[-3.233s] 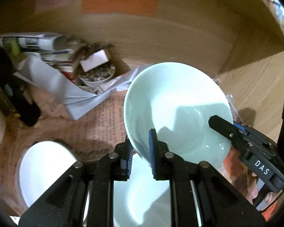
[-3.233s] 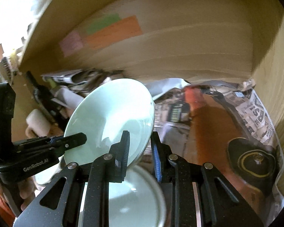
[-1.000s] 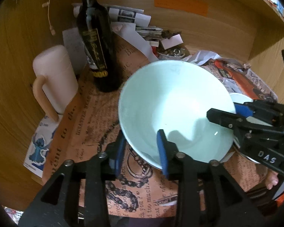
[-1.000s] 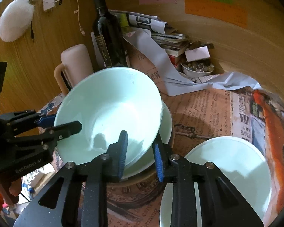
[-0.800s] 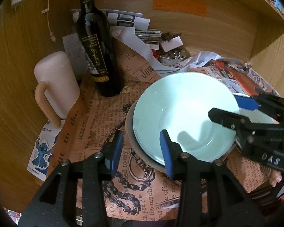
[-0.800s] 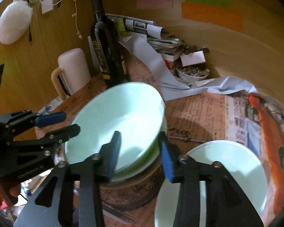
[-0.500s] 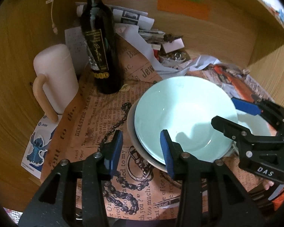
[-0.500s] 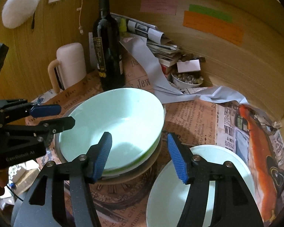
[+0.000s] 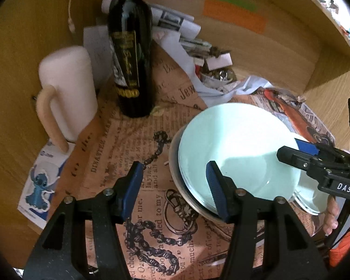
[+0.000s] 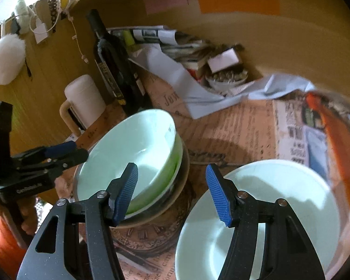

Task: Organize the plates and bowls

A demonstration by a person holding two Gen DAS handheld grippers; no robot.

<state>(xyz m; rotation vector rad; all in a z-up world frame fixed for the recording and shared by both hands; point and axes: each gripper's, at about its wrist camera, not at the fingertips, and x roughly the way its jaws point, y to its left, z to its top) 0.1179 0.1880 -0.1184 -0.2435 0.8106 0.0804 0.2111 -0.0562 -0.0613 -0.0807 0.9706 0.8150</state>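
Observation:
A pale green bowl [image 9: 240, 154] rests on top of a stack of dishes [image 9: 175, 163] on the newspaper-covered table; the same bowl [image 10: 133, 149] shows in the right wrist view. My left gripper [image 9: 175, 186] straddles its near rim, jaws opening, pads off the bowl. My right gripper [image 10: 172, 191] stands open over the opposite rim, touching nothing; it also shows as the right gripper [image 9: 314, 161] in the left wrist view. The left gripper [image 10: 58, 156] appears at the bowl's left. A second pale green dish [image 10: 279, 200] lies to the right of the stack.
A dark wine bottle [image 9: 130, 70] and a white mug [image 9: 67, 93] stand behind the stack at the left. Piled papers and a small filled bowl [image 9: 219, 74] sit at the back. Wooden walls close the back and sides. A person's fingers [image 9: 331, 212] hold the right gripper.
The bowl that both grippers held aloft has come down onto the stack. Both grippers have opened and let go of its rim.

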